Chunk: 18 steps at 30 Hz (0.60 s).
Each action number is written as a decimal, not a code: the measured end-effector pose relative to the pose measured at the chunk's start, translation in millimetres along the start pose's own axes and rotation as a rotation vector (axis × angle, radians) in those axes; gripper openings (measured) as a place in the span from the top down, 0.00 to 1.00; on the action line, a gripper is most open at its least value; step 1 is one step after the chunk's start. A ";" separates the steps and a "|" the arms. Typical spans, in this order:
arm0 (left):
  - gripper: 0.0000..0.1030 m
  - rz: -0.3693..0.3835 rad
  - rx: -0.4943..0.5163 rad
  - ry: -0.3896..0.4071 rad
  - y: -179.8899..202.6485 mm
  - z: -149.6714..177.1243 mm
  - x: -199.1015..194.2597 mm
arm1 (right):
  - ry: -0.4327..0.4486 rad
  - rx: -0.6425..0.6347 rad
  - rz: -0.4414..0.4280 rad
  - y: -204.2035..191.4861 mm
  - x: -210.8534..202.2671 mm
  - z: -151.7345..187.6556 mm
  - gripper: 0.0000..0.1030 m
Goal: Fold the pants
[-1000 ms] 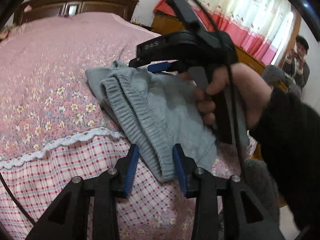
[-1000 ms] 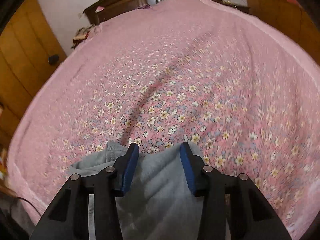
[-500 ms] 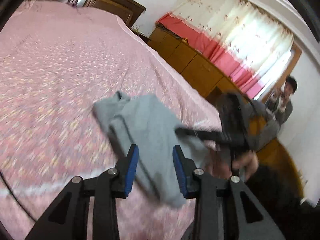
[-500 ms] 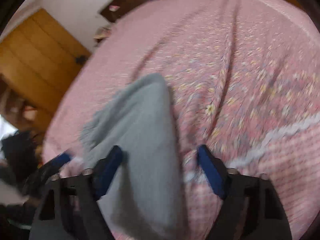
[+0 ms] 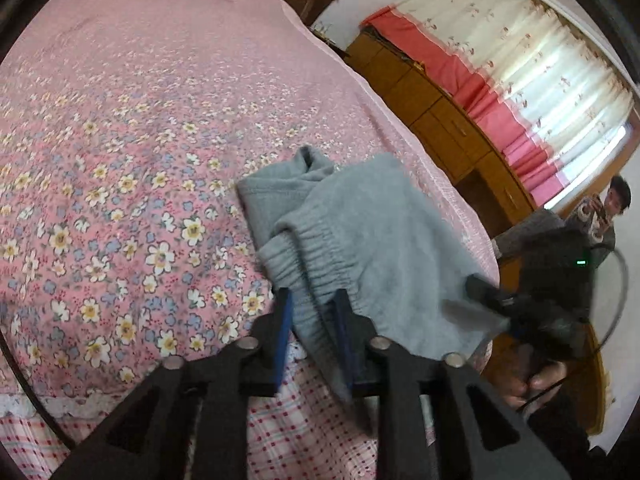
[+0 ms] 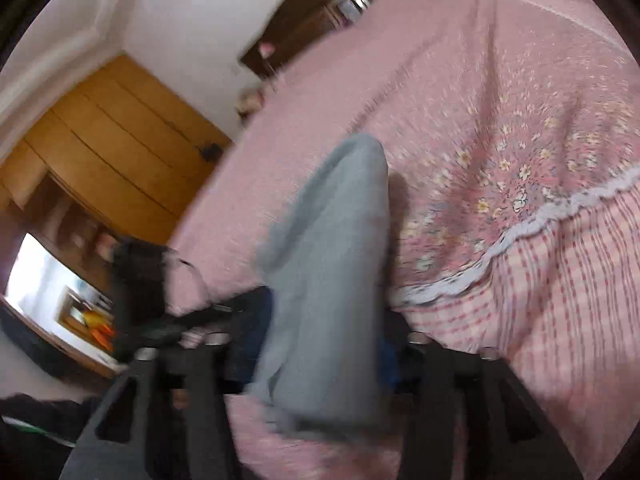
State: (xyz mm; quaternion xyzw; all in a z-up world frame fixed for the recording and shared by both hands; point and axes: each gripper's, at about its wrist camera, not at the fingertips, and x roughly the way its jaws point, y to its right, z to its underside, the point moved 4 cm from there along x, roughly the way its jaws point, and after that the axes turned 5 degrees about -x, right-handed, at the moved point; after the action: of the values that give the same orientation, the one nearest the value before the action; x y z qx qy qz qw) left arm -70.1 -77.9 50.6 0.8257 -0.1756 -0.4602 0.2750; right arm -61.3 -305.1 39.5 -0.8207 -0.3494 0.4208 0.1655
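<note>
The grey pants (image 5: pixel 380 240) lie folded at the near right corner of the pink flowered bed (image 5: pixel 120 140). My left gripper (image 5: pixel 312 308) is shut on the elastic waistband, and the thick fabric fills the gap between its blue pads. My right gripper (image 5: pixel 486 298) is at the pants' right corner, over the bed's edge. In the blurred right wrist view, the pants (image 6: pixel 332 260) bulge up between that gripper's (image 6: pixel 320 344) closing jaws and touch both pads. The left gripper (image 6: pixel 224 312) shows dark at the left.
The bed's lace trim and checked skirt (image 6: pixel 560 280) mark the near edge. Wooden cabinets (image 5: pixel 440 120) and a red-and-white curtain (image 5: pixel 520 60) stand beyond the bed's right side, with a person (image 5: pixel 600 216) there. A wooden wardrobe (image 6: pixel 112 148) stands on the other side.
The right gripper left the pants' far fold, opened wide, swung round to their near right corner and has narrowed on the fabric. The left gripper rolled and shifted, keeping its hold on the waistband.
</note>
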 end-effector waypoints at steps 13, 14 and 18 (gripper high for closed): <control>0.35 0.202 -0.216 -0.139 -39.4 -32.5 4.3 | 0.087 0.235 -0.190 36.7 7.7 -5.2 0.81; 0.33 0.211 -0.217 -0.139 -38.6 -34.2 6.2 | 0.094 0.224 -0.202 33.1 5.1 -4.4 0.81; 0.57 0.235 -0.225 -0.108 -30.0 -38.2 12.8 | 0.183 0.197 -0.276 13.7 -14.6 11.0 0.81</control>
State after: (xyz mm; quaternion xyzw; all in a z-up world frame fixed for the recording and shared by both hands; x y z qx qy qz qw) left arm -29.6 -50.0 39.8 0.7374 -0.2328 -0.4854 0.4079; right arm -70.0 -325.4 33.6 -0.7795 -0.3992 0.3500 0.3324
